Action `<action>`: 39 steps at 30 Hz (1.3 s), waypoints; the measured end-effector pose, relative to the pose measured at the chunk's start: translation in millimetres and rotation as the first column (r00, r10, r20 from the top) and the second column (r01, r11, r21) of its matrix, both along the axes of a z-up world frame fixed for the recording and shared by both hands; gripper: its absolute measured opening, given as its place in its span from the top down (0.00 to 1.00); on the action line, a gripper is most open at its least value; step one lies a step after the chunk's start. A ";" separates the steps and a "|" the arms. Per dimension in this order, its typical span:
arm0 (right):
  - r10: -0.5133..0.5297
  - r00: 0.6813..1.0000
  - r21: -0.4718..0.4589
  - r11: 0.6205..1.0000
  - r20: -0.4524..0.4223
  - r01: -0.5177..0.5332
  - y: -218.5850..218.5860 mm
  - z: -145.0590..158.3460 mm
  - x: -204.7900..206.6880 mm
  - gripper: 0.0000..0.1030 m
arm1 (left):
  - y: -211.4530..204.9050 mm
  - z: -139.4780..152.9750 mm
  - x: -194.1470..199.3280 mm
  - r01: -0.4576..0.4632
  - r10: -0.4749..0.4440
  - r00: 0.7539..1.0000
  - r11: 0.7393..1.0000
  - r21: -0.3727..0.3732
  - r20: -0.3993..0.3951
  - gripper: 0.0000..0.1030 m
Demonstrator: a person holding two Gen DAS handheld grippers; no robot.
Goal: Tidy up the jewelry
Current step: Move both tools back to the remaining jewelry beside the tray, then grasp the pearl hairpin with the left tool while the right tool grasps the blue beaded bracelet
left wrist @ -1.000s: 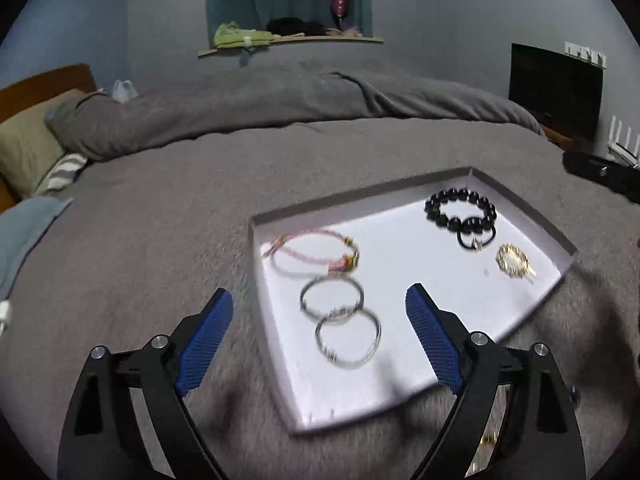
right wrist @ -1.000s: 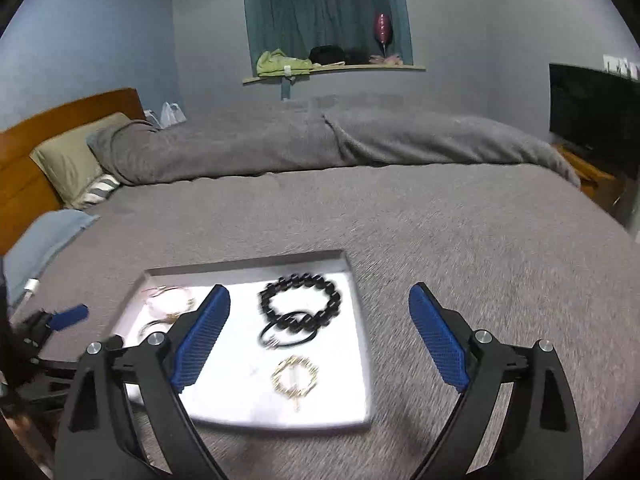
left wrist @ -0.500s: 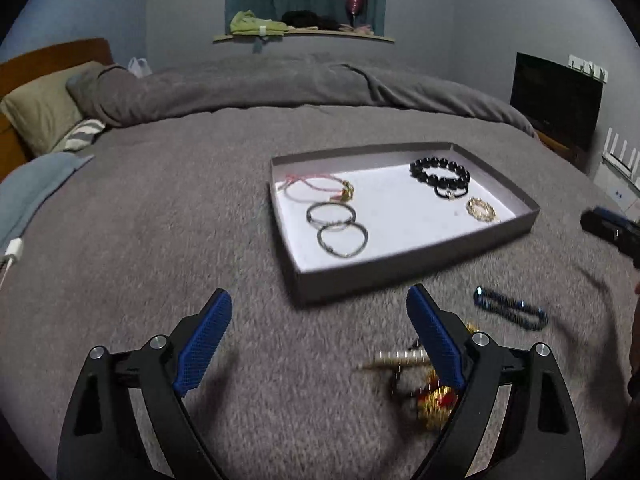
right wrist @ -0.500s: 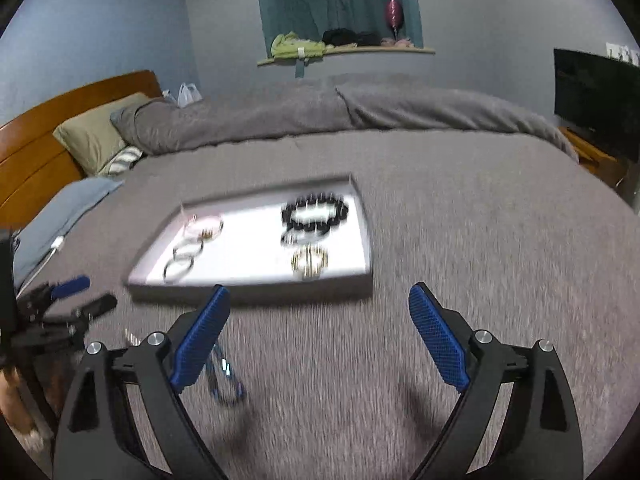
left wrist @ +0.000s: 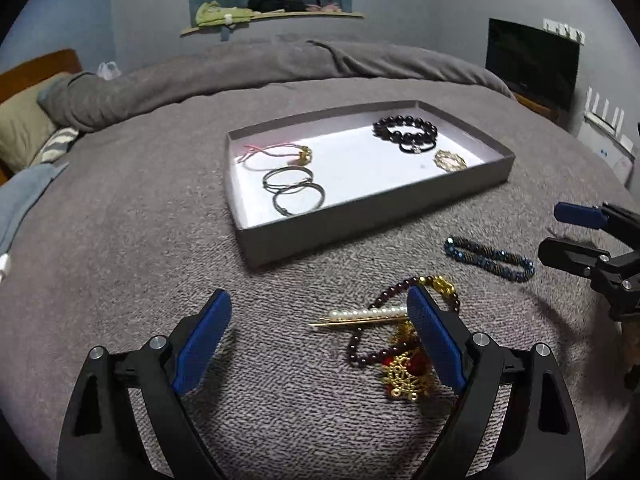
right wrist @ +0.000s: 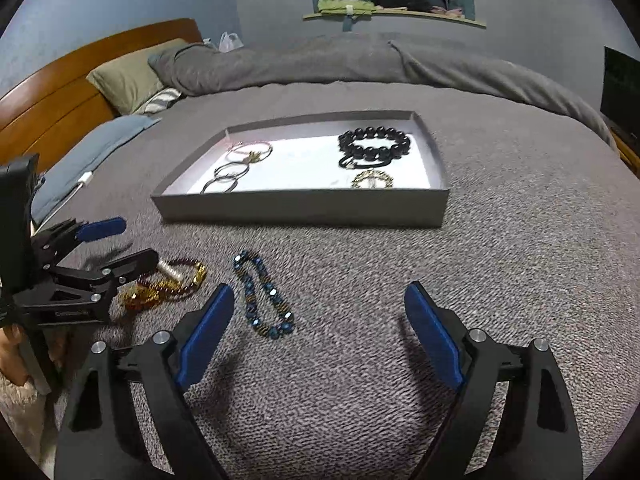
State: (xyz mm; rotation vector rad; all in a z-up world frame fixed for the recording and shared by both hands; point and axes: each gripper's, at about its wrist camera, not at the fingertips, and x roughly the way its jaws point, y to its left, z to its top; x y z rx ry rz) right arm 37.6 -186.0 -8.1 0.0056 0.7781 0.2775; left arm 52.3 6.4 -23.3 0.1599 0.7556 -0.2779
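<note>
A grey tray (left wrist: 360, 220) (right wrist: 304, 210) on the bed holds a black bead bracelet (left wrist: 404, 128) (right wrist: 374, 144), a gold piece (left wrist: 450, 159), a pink cord bracelet (left wrist: 276, 152) and two wire bangles (left wrist: 294, 190). On the blanket in front lie a blue bead bracelet (left wrist: 488, 258) (right wrist: 264, 296), a pearl hairpin (left wrist: 360, 316) and a dark red bead string with gold ornament (left wrist: 400, 356) (right wrist: 168, 284). My left gripper (left wrist: 316, 340) is open, low over the hairpin. My right gripper (right wrist: 320, 336) is open, just right of the blue bracelet.
The grey blanket (right wrist: 500, 280) covers the bed. Pillows (right wrist: 128, 76) and a wooden headboard (right wrist: 52, 96) are at the far left. A rolled duvet (left wrist: 280, 68) lies behind the tray. A black screen (left wrist: 532, 64) stands at the right.
Both grippers have pulled back from over the tray and dropped toward the loose jewelry on the blanket in front of it. Both stay open.
</note>
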 end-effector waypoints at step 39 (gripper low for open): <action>0.065 0.997 -0.011 0.998 -0.052 -0.065 22.0 -16.2 5.7 0.56 | -9.0 -0.4 -2.5 0.101 -0.101 0.994 0.995 -0.014 0.030 0.34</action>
